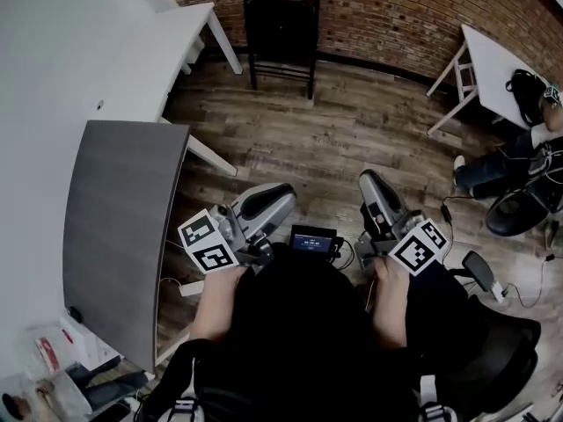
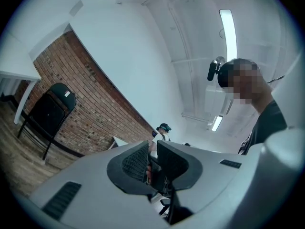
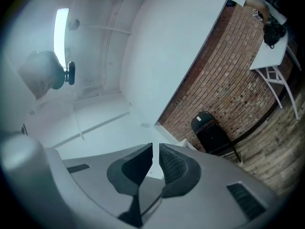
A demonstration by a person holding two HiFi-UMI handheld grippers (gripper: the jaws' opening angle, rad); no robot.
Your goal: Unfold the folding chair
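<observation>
Left gripper [image 1: 280, 193] fingers slightly spread, right gripper [image 1: 369, 180] fingers together, folding chair [image 1: 281, 20] folded.

The black metal folding chair [image 1: 281, 25] is standing folded flat and upright on the wooden floor [image 1: 325, 139]. It is leaning against the red brick wall [image 1: 396, 11].

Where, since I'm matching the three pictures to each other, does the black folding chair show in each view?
Head view: the black folding chair is at top centre, folded, standing against the brick wall.
Left gripper view: the chair is near the left edge, about mid-height.
Right gripper view: the chair is right of centre, below mid-height.
Shared landmark: the brick wall behind it, in all three.
</observation>
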